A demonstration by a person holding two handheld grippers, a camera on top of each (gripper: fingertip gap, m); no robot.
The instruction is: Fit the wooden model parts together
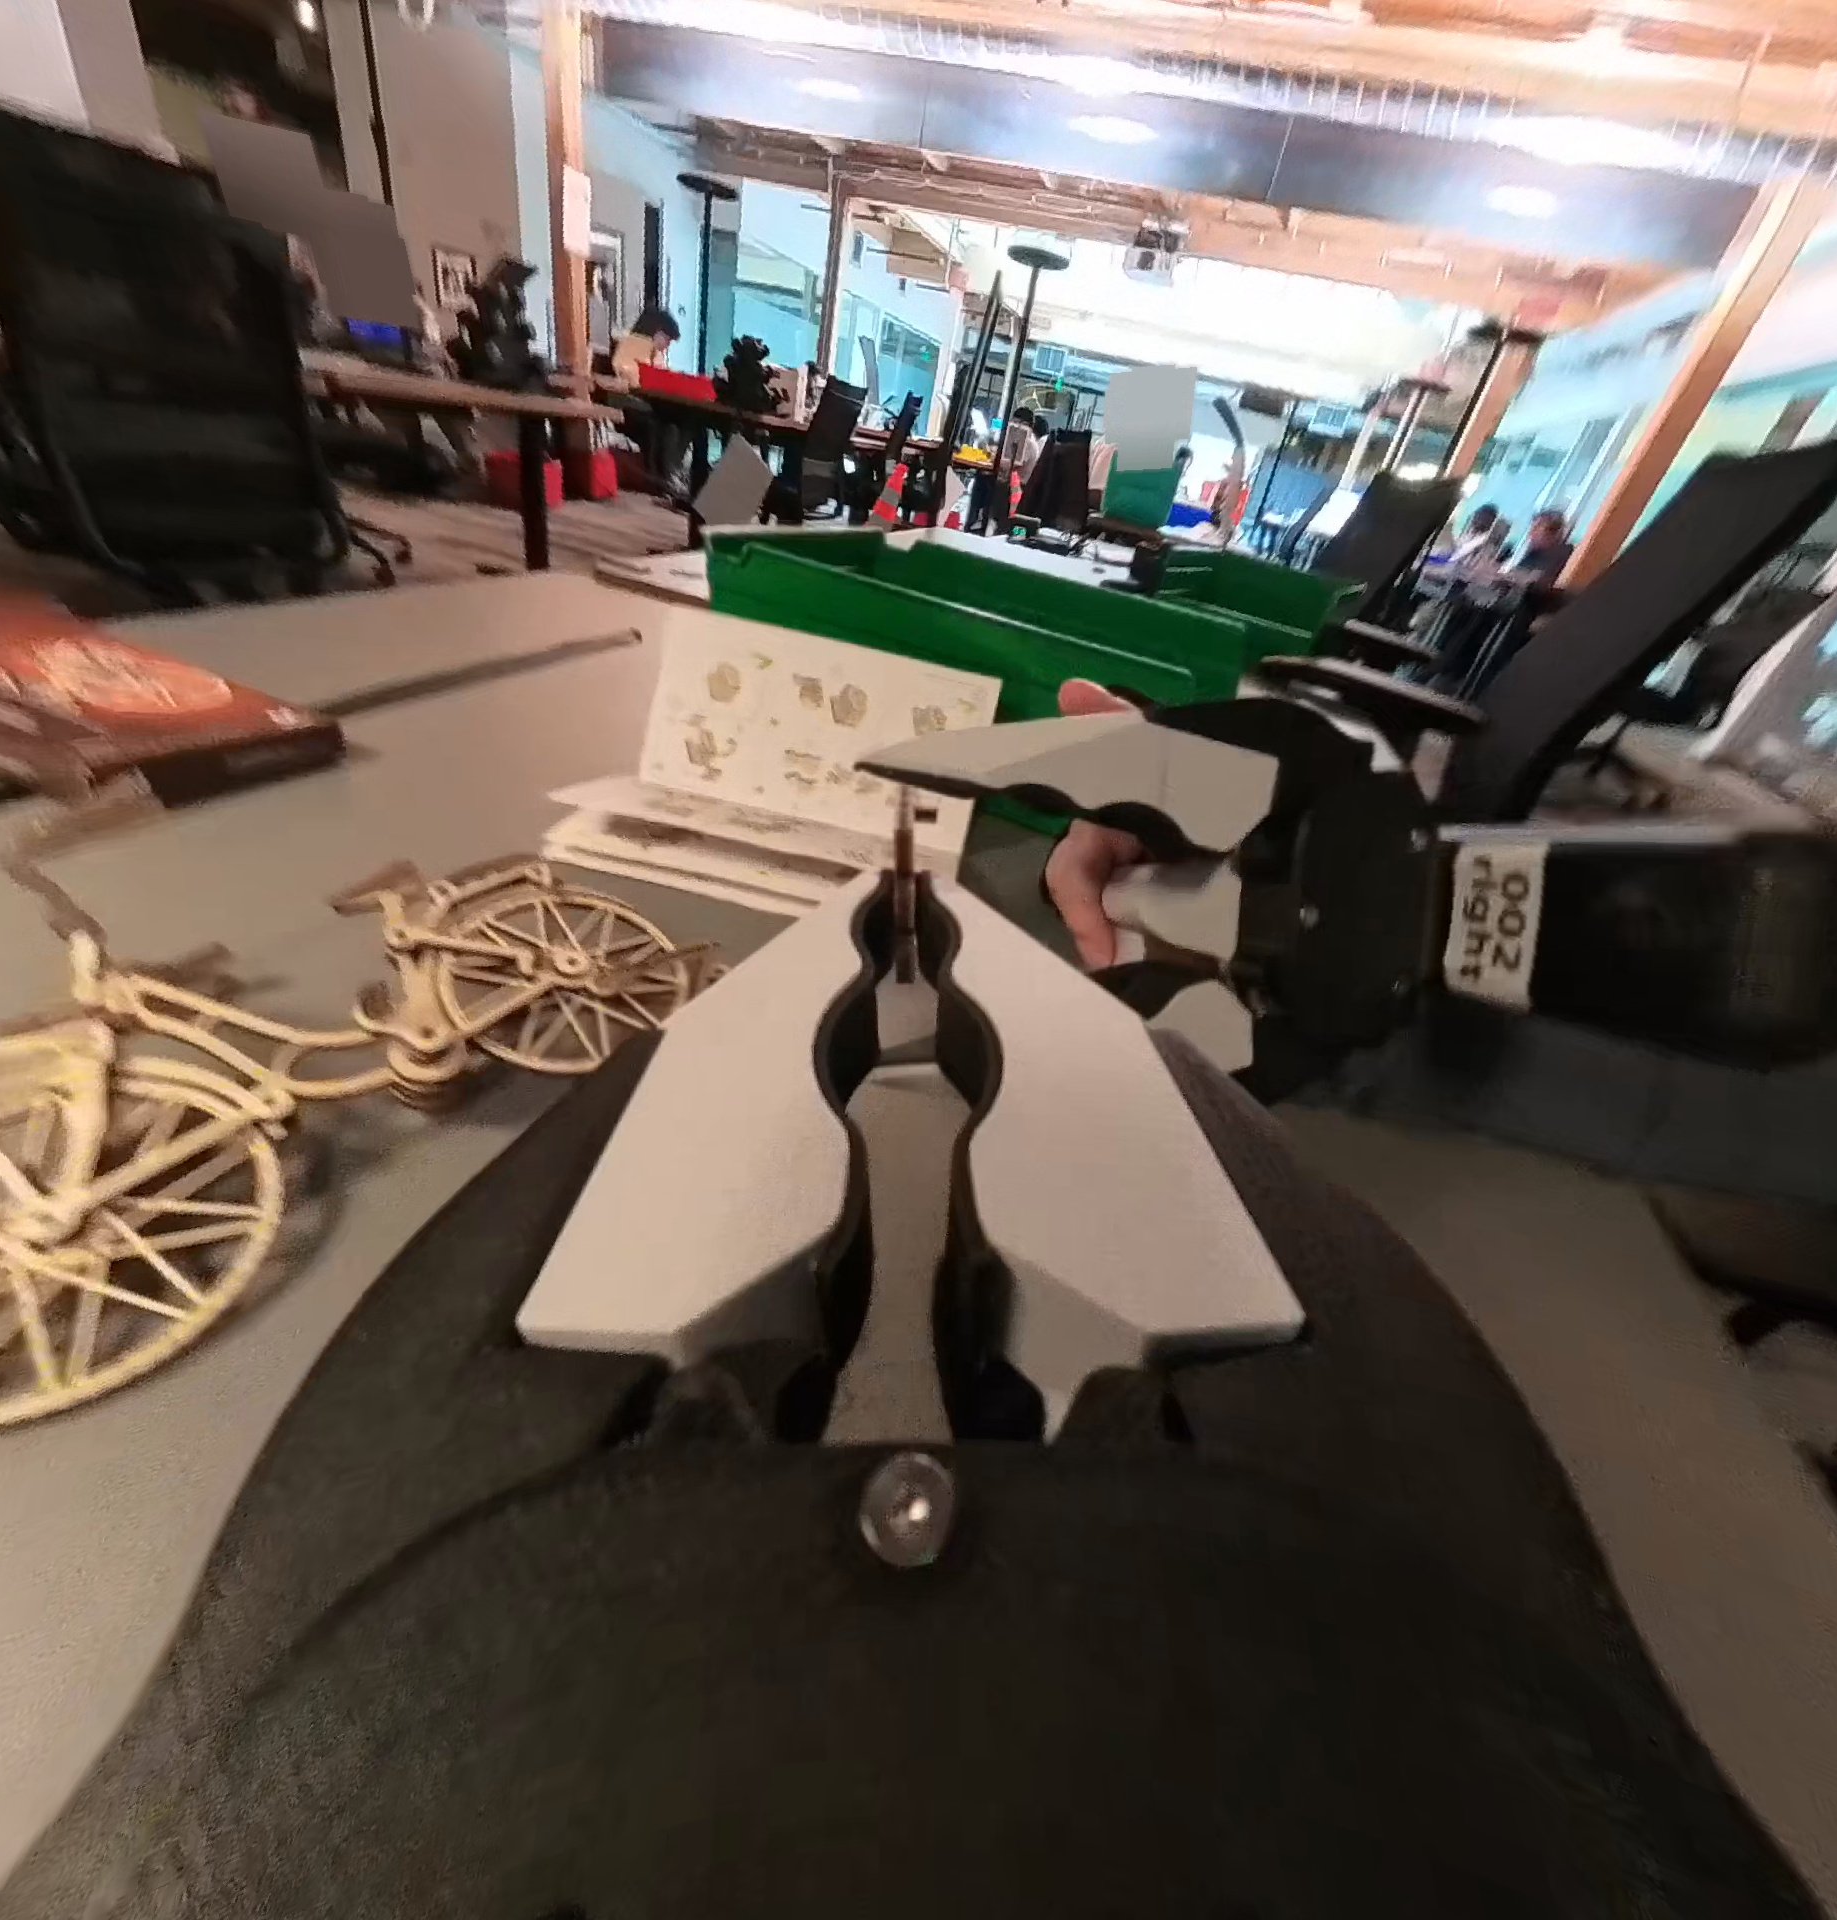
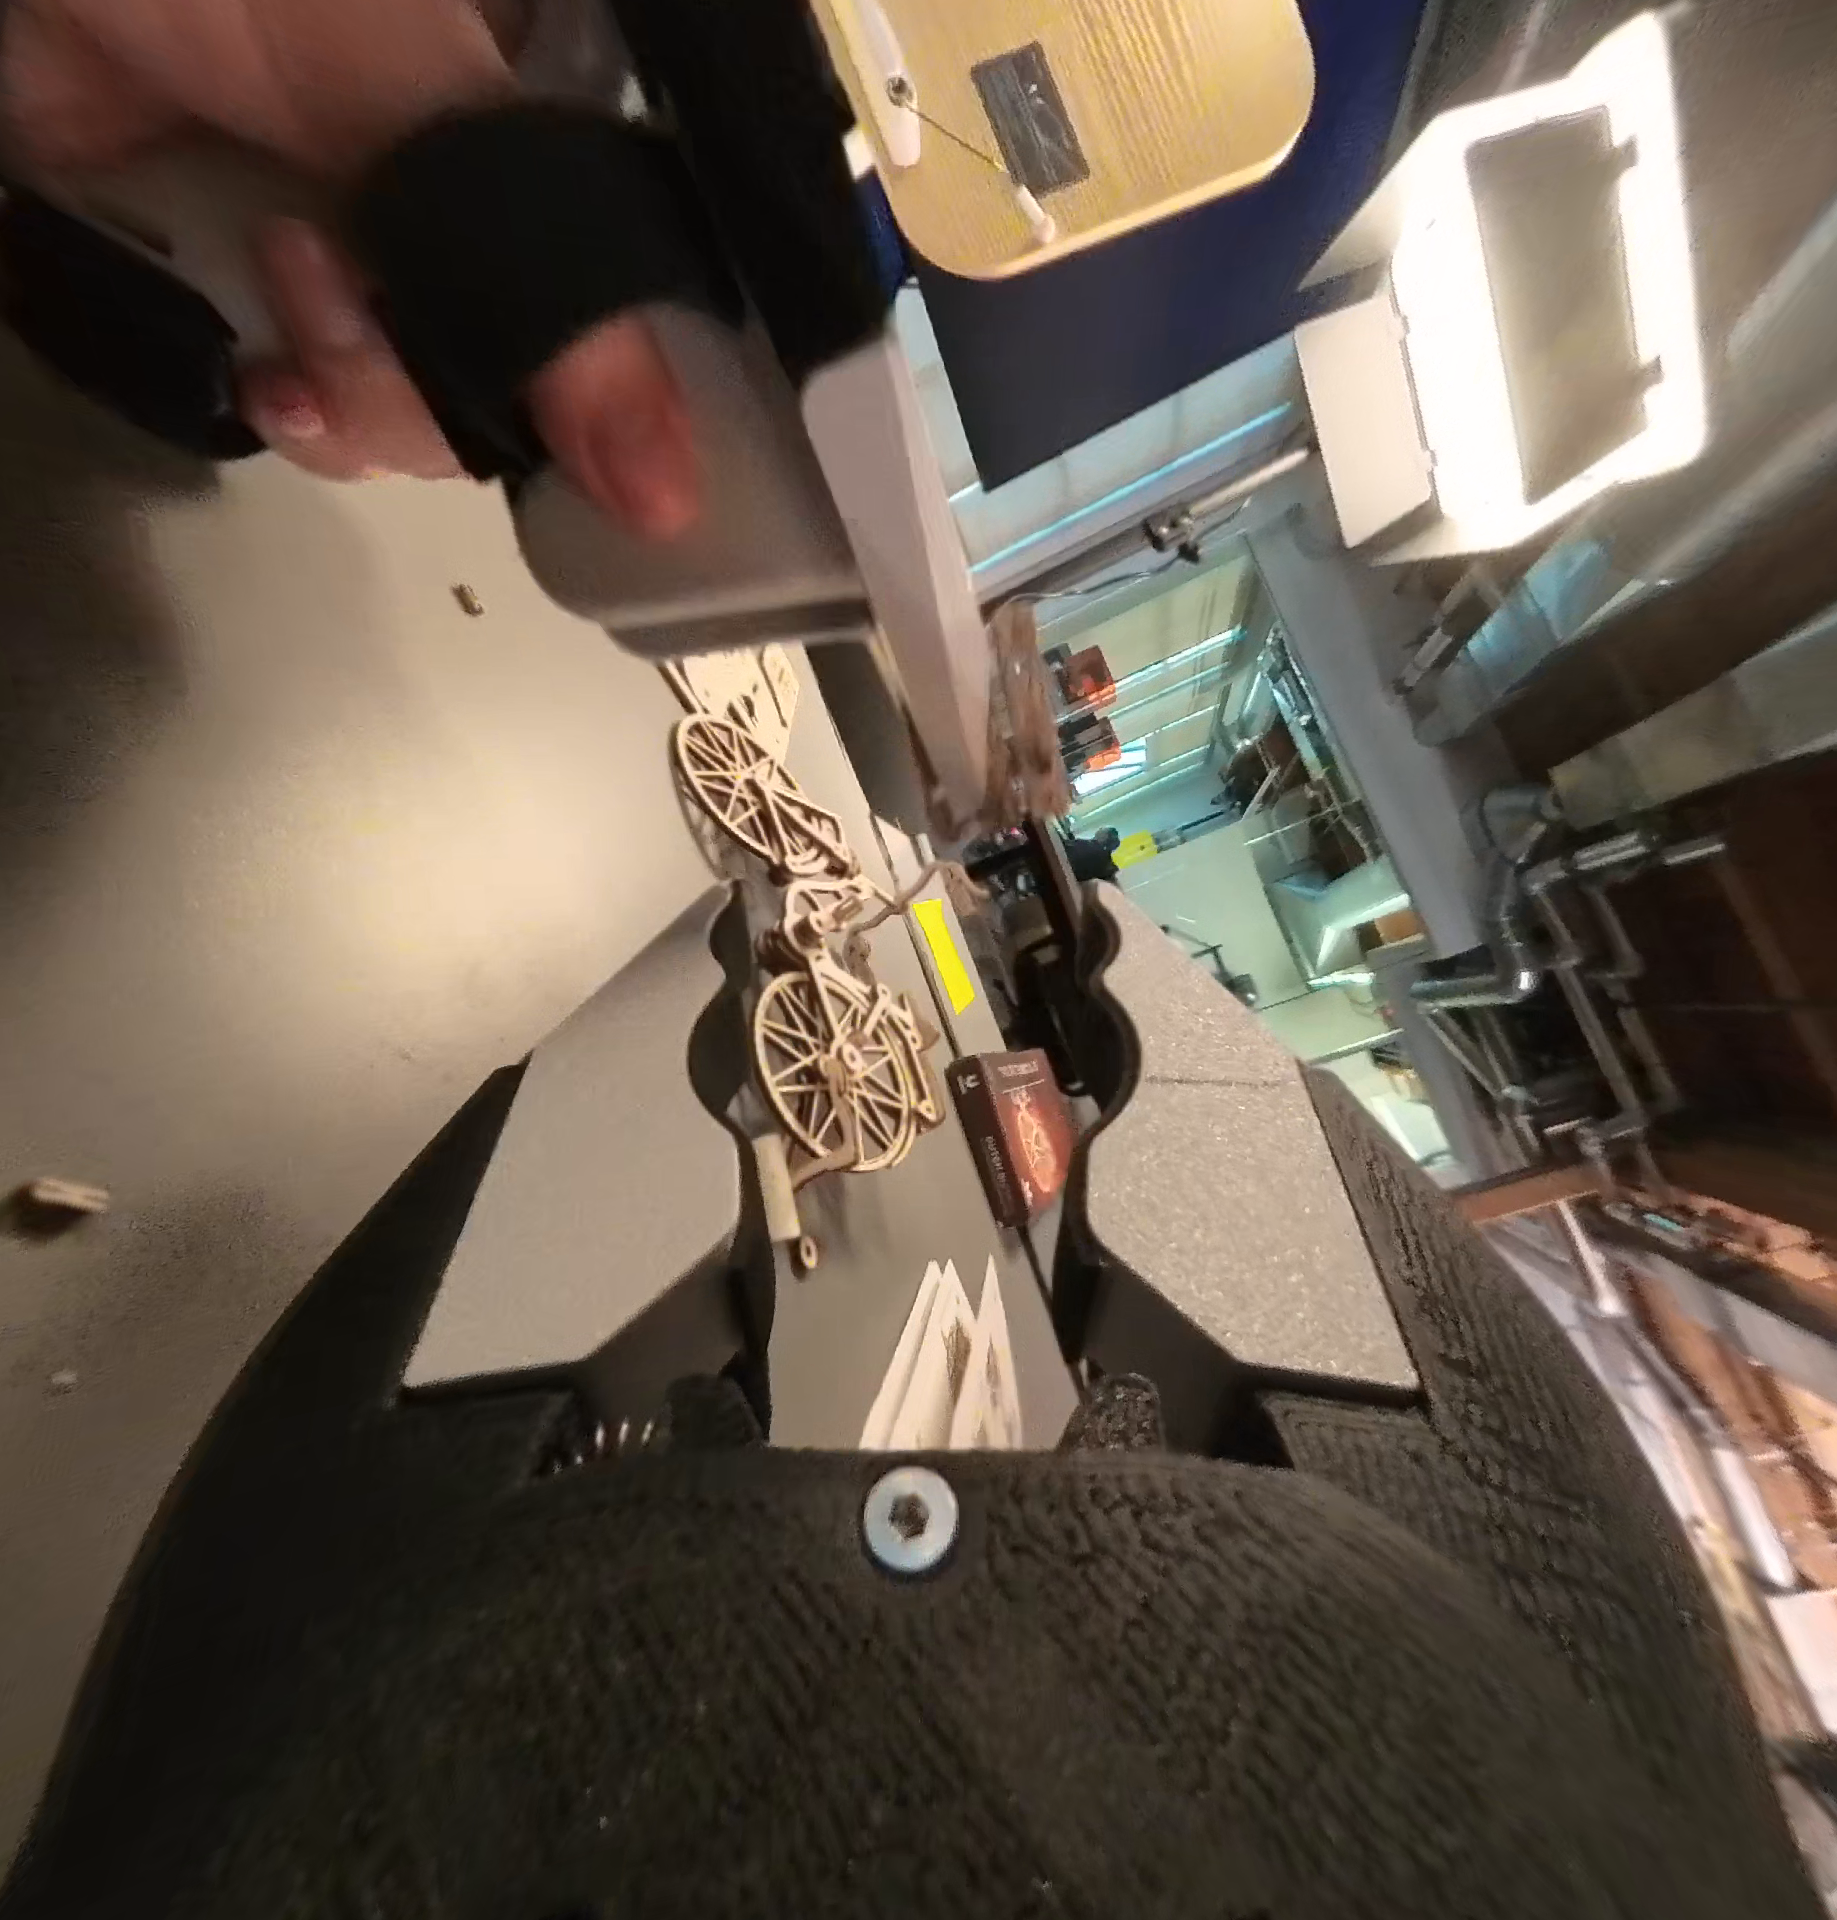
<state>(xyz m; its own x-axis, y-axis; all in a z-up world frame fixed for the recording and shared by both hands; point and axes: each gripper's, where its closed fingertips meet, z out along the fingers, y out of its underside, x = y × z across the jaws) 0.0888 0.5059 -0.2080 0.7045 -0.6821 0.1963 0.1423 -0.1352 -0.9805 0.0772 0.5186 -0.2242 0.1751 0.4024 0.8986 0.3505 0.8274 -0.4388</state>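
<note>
My left gripper (image 1: 903, 896) is shut on a small thin dark wooden part (image 1: 905, 883) that stands upright between its tips, above the grey table (image 1: 457, 727). My right gripper (image 1: 997, 831) comes in from the right, turned sideways and open, its upper fingertip just over the top of the part. In the right wrist view my right gripper (image 2: 914, 904) is open and empty. The left gripper (image 2: 955, 800), held by a hand, holds the wooden part (image 2: 1023, 717) just beyond it. Two wooden bicycle models (image 1: 540, 966) (image 1: 93, 1195) lie on the table to the left; they also show in the right wrist view (image 2: 831, 1060).
Folded instruction sheets (image 1: 820, 717) stand behind the grippers, with green bins (image 1: 955, 613) farther back. A brown box (image 1: 135, 707) lies at far left. A black office chair (image 1: 1620, 644) is at right. Small loose wooden bits (image 2: 57, 1195) lie on the table. Only a small space, under 4 cm, lies between the two pairs of fingers.
</note>
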